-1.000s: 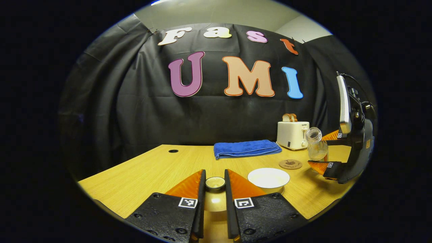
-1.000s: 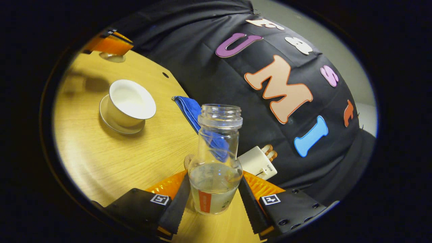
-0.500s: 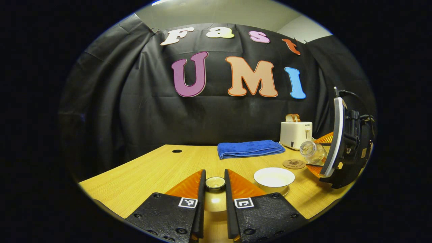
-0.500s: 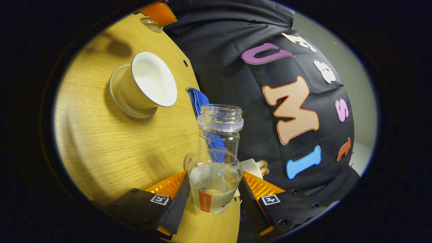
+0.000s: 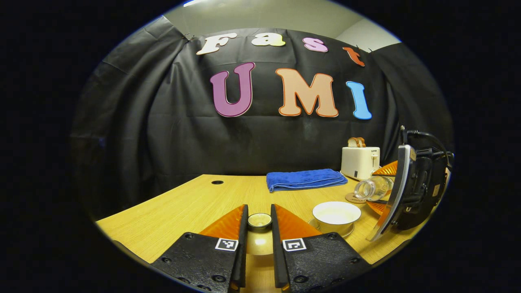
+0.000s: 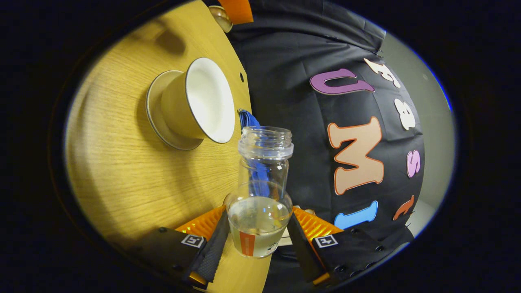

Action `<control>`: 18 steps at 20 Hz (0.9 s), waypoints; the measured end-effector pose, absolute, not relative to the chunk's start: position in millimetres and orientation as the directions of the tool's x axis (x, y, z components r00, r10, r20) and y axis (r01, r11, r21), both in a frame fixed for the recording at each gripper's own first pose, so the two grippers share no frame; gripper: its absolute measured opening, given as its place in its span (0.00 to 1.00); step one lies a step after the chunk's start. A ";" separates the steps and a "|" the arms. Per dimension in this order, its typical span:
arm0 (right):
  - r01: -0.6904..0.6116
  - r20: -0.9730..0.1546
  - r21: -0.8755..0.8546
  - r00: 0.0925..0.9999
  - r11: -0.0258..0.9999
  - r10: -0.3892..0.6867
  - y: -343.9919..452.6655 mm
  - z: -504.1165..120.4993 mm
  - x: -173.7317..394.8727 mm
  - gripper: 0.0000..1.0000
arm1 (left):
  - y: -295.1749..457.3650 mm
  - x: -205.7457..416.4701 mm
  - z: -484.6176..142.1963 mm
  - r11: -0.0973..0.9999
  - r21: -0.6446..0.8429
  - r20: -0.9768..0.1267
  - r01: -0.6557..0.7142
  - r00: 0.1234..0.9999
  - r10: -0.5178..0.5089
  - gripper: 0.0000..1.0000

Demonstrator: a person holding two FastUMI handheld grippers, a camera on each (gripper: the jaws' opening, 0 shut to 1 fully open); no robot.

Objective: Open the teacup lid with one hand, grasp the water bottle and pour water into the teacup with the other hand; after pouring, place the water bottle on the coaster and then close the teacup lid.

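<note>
My left gripper (image 5: pixel 259 215) is shut on the knob of the teacup lid (image 5: pixel 259 221), held over the table near the front edge. The open white teacup (image 5: pixel 336 213) stands on its saucer to the right of it. My right gripper (image 6: pixel 257 226) is shut on the clear water bottle (image 6: pixel 260 191), which has a little water in its base. In the left gripper view the water bottle (image 5: pixel 372 188) lies nearly horizontal, its mouth pointing left just above and right of the teacup's rim. The right gripper view is rolled over, with the teacup (image 6: pixel 201 101) up and left of the bottle's mouth. The coaster (image 5: pixel 351 198) lies behind the cup, partly hidden.
A folded blue towel (image 5: pixel 305 179) lies at the back of the wooden table (image 5: pixel 183 207). A white toaster (image 5: pixel 360 162) with bread in it stands at the back right. The right gripper's body (image 5: pixel 415 191) hangs over the table's right edge.
The right gripper has rolled over, tipping the bottle from upright to nearly horizontal and bringing its mouth closer to the teacup. The left gripper holds the lid almost still.
</note>
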State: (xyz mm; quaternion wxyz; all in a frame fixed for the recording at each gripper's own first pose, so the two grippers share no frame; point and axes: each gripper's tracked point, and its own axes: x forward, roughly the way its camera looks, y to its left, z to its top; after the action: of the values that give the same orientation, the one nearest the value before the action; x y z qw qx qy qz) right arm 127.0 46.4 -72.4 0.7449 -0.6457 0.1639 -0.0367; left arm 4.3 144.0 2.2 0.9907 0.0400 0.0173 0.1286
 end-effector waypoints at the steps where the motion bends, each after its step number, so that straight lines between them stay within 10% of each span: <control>1: -0.163 -0.199 -0.975 0.943 0.151 -0.267 46.4 -74.2 126.9 0.81 | 144.3 4.8 1.7 0.964 0.084 -0.024 -0.253 0.966 0.256 0.25; 18: -0.185 -0.154 -0.976 0.959 -0.114 -0.240 55.6 -66.9 132.9 0.84 | 147.9 4.4 2.3 0.962 0.082 -0.020 -0.261 0.964 0.264 0.25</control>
State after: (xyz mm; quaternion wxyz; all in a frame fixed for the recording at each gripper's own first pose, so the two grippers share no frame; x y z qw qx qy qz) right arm 132.9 55.6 -66.9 0.6500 -0.7461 0.1424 -0.0211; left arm 4.4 147.9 2.3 0.9903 0.0393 0.0154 0.1325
